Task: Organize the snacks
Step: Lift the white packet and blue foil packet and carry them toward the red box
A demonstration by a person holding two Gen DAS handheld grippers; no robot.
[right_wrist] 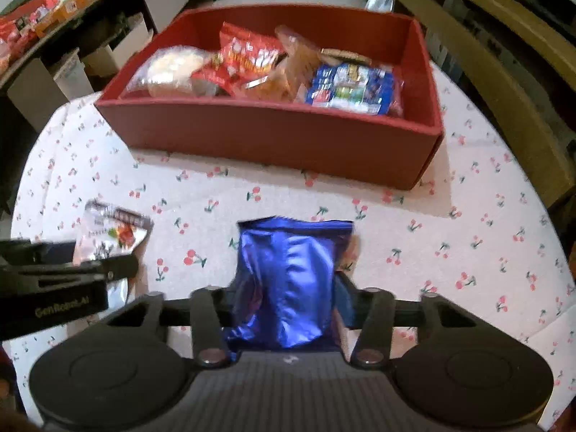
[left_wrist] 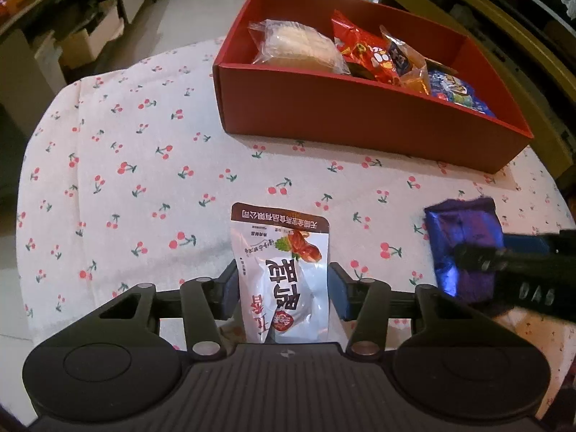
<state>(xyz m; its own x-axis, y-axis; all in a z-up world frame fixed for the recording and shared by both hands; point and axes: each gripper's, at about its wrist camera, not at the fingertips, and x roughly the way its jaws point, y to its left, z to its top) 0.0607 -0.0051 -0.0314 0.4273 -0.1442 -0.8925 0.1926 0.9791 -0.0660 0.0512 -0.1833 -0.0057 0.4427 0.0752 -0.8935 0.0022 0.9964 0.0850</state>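
My left gripper (left_wrist: 282, 284) is shut on a white snack packet (left_wrist: 284, 252) with brown top and red print, held above the cherry-print tablecloth. My right gripper (right_wrist: 288, 291) is shut on a shiny blue foil packet (right_wrist: 288, 273). The blue packet also shows at the right of the left wrist view (left_wrist: 464, 241), and the white packet at the left of the right wrist view (right_wrist: 111, 234). A red box (left_wrist: 360, 118) stands ahead at the table's far side, also in the right wrist view (right_wrist: 273, 136), holding several snack packs.
The round table is covered by a white cherry-print cloth (left_wrist: 126, 165). Shelves with boxes and snacks (right_wrist: 54, 7) stand at the far left. Wooden furniture (right_wrist: 504, 54) runs along the right beyond the table edge.
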